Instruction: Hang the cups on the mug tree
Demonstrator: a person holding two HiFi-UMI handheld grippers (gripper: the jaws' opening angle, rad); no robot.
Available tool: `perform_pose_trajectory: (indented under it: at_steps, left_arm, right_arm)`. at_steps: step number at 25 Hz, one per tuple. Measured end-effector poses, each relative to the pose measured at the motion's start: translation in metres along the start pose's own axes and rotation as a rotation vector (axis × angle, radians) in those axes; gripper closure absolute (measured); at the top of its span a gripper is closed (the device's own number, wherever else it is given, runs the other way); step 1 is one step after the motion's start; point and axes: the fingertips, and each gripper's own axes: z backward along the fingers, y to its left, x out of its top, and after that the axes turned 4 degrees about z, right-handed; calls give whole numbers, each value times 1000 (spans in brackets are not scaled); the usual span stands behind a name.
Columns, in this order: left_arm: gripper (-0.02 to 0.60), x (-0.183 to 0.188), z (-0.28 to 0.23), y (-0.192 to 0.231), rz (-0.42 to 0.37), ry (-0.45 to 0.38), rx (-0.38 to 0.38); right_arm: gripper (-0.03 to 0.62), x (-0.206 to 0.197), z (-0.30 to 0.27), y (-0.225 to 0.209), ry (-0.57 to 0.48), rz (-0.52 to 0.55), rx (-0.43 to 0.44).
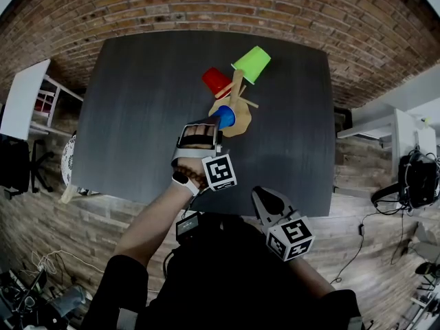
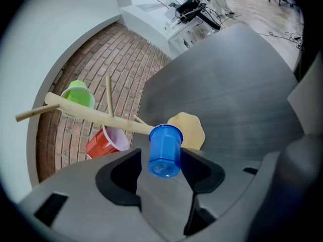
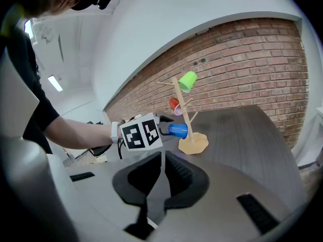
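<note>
Small blue plastic cup on a low peg of the pale wooden mug tree, mouth over the peg, base toward the left gripper. Black jaws of that gripper spread wide on either side of the cup, a sliver of tabletop visible between the cup and one jaw, no squeeze apparent. Higher on the tree, a lime-green plastic cup on the top peg and a red plastic cup just below it, both clear of the tabletop. Tree upright on its rounded flat base, toward the far side of the dark grey table, with a red brick wall behind. Right gripper held well back from the tree, close to the person's body and short of the table's near edge, jaws drawn together to a thin slit, nothing between them. Person's bare forearm stretched out behind the left gripper.
</note>
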Motion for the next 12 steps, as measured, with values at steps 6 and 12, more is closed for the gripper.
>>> perform_pose_trajectory:
  at_steps: [6, 12]
  left_arm:
    - [333, -1, 14, 14, 38, -47, 47]
    - [333, 2, 36, 24, 71, -126, 92]
  right_arm:
    - [546, 2, -4, 1, 3, 1, 10]
    - [546, 2, -7, 3, 9, 3, 21]
